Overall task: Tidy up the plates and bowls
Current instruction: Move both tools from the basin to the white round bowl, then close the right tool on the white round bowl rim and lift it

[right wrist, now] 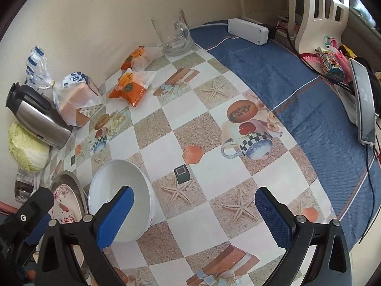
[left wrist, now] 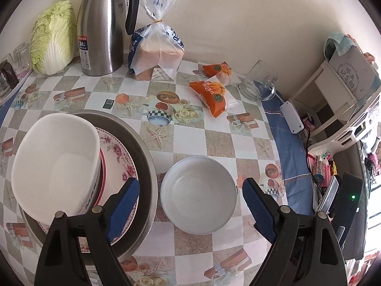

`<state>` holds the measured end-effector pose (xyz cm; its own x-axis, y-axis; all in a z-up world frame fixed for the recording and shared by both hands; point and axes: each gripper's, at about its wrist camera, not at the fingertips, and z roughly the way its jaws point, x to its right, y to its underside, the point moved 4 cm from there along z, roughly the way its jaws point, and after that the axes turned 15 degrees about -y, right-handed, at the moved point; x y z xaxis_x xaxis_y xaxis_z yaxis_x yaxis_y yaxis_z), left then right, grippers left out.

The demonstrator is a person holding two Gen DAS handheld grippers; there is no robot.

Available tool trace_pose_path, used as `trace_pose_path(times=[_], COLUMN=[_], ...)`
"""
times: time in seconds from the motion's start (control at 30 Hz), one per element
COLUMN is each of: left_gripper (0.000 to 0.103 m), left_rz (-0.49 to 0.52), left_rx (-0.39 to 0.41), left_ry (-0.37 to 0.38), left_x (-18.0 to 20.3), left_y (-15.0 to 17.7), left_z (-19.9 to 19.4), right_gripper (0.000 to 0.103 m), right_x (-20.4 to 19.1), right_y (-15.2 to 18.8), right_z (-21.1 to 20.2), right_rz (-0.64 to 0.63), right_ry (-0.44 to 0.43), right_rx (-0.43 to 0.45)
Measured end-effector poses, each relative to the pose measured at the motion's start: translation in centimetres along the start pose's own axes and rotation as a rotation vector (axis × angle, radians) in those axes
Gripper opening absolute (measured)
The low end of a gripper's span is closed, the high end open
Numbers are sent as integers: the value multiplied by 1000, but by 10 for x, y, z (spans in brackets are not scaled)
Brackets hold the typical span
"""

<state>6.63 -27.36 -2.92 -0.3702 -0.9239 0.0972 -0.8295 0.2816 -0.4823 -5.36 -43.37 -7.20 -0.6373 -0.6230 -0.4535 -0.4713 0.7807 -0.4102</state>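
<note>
Bowl point(left wrist: 198, 195): loose beside plate stack point(left wrist: 119, 157); both grippers point(left wrist: 190, 197) point(right wrist: 194, 212) spread wide, empty; off-centre closing risks tipping it.

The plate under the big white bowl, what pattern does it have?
Pink and red flowers around a cream rim, on the plate; the left wrist view shows it best.

Back left: cabbage point(left wrist: 53, 38) against the wall, steel thermos jug point(left wrist: 102, 31) just beside it.
Bread: bagged loaf point(left wrist: 156, 52) right of the jug.
Snacks: 2 orange packets point(left wrist: 212, 95), close together.
Glass: empty mug point(left wrist: 260, 81) near the wall.
Cloth: blue point(right wrist: 297, 90), under a white box point(right wrist: 247, 31).
</note>
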Motion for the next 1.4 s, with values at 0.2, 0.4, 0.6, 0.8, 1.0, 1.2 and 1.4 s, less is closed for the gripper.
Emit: trace_pose_path(times=[0.2,0.4,0.6,0.8,1.0,1.2,1.4], left_gripper=[89,89,89,89,89,89,89], left_rz=[7,30,52,51,23,23,27], left_rx=[-10,-30,-42,-41,-45,-45,-43], left_ry=[-5,-14,-25,-29,-31,-36,-35], left_x=[0,1,3,2,-1,-1,1], left_y=[-2,0,2,1,0,0,0], left_z=[5,9,12,13,13,13,15], right_gripper=[103,103,102,90,68,38,34], right_x=[-6,-10,-15,-16,-17,-22,-18], right_y=[4,8,11,13,15,16,18], right_z=[17,32,42,45,48,50,55], right_rz=[-21,-49,-63,-61,-33,-43,-4], right_ry=[8,35,27,13,-62,-102,-105], right_rx=[-31,-51,-59,-54,-59,-63,-77])
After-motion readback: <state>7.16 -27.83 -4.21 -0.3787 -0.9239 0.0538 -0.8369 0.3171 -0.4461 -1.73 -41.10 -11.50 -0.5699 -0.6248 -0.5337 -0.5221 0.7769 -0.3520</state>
